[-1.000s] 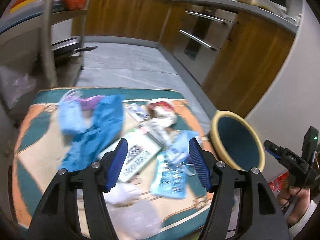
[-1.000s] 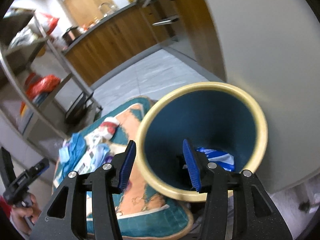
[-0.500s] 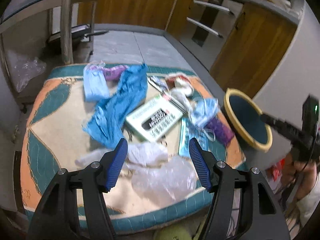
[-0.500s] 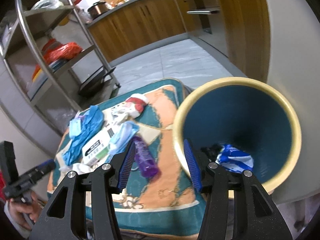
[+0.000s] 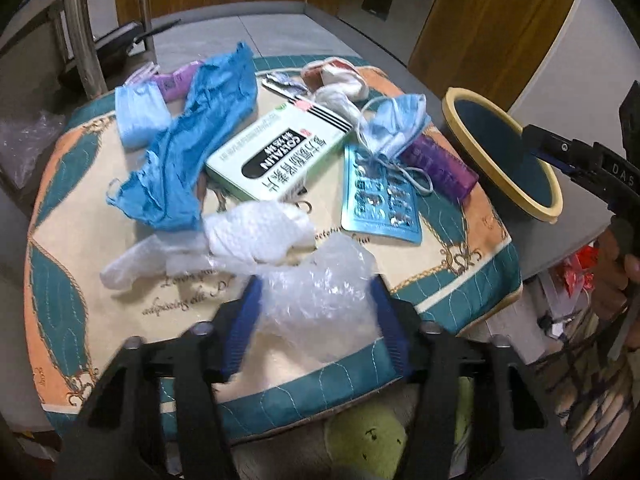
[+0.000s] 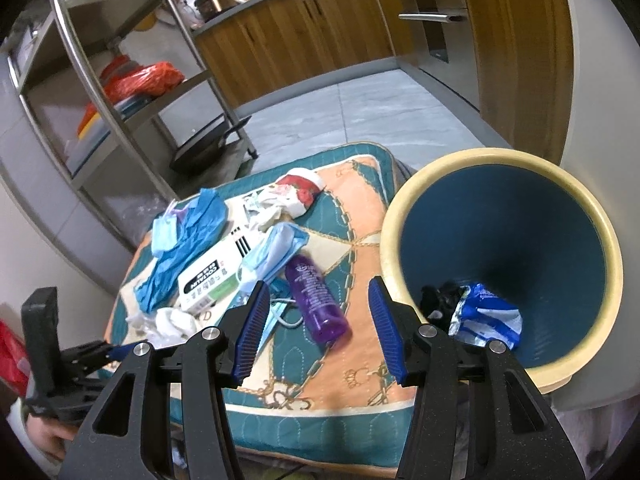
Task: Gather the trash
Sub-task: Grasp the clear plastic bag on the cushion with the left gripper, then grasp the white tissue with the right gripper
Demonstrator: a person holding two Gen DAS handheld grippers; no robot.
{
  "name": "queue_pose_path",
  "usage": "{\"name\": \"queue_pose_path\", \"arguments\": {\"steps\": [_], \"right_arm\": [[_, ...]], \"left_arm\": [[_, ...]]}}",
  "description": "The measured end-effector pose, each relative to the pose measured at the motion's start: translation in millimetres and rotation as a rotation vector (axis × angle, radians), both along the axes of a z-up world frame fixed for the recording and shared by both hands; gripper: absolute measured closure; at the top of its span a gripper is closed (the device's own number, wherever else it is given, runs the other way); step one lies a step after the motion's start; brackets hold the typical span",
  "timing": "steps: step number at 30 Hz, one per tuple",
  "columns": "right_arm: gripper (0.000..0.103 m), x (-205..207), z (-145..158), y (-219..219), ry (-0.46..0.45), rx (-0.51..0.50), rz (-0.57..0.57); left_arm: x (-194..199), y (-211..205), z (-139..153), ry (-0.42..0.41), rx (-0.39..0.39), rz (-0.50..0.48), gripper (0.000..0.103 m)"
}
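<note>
Trash lies on a patterned cushion: a crumpled clear plastic wrap, white tissue, a green medicine box, a blister pack, blue cloth, face masks and a purple bottle. My left gripper is closing, and the plastic wrap sits between its pads, touching both. My right gripper hangs open above the purple bottle, gripping nothing. To its right, the blue bin with a cream rim holds a blue-white wrapper.
A metal shelf rack stands behind the cushion, with wooden kitchen cabinets along the far wall. Grey tiled floor lies between them. A yellow-green ball sits below the cushion's near edge. A hand holds the right gripper.
My left gripper dropped toward the cushion's near edge and narrowed around the clear plastic wrap. My right gripper swung left from the bin mouth to above the purple bottle.
</note>
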State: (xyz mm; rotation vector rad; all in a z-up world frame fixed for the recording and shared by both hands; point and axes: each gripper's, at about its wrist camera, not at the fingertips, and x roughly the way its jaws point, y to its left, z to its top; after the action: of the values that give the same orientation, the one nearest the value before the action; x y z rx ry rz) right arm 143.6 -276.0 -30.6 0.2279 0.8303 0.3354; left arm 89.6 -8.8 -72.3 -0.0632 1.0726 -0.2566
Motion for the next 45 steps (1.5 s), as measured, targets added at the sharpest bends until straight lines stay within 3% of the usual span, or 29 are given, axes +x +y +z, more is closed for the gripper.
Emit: {"name": "queue_pose_path", "arguments": {"steps": [1, 4, 7, 16, 23, 37, 38, 42, 45], "right_arm": [[0.050, 0.2, -0.3, 2.2, 0.002, -0.002, 0.006], [0.050, 1.5, -1.0, 9.2, 0.004, -0.006, 0.022], [0.050, 4.6, -1.8, 17.2, 0.008, -0.010, 0.040], [0.050, 5.9, -8.1, 54.1, 0.017, -0.040, 0.137], [0.050, 3.1, -13.0, 108.5, 0.023, -0.074, 0.257], [0.051, 0.6, -42.8, 210.0, 0.057, -0.176, 0.419], [0.053, 1.4, -45.9, 214.8, 0.059, -0.188, 0.425], [0.078, 2.7, -61.3, 226.8, 0.081, -0.238, 0.448], [0.088, 1.3, -62.4, 223.5, 0.089, -0.227, 0.459]], "left_arm": [[-0.1, 2.1, 0.8, 0.001, -0.013, 0.004, 0.066], [-0.9, 12.1, 7.2, -0.005, -0.080, 0.027, 0.077], [-3.6, 17.2, 16.3, -0.031, -0.111, 0.043, 0.082], [-7.0, 47.1, 43.3, -0.134, -0.250, 0.138, 0.084], [-9.5, 90.8, 61.9, -0.237, -0.303, 0.279, 0.084], [-8.9, 132.3, 50.4, -0.250, -0.378, 0.462, 0.084], [-9.5, 132.6, 50.8, -0.254, -0.382, 0.466, 0.084], [-9.3, 128.7, 52.6, -0.259, -0.384, 0.461, 0.084], [-10.4, 126.8, 55.2, -0.267, -0.390, 0.462, 0.084]]}}
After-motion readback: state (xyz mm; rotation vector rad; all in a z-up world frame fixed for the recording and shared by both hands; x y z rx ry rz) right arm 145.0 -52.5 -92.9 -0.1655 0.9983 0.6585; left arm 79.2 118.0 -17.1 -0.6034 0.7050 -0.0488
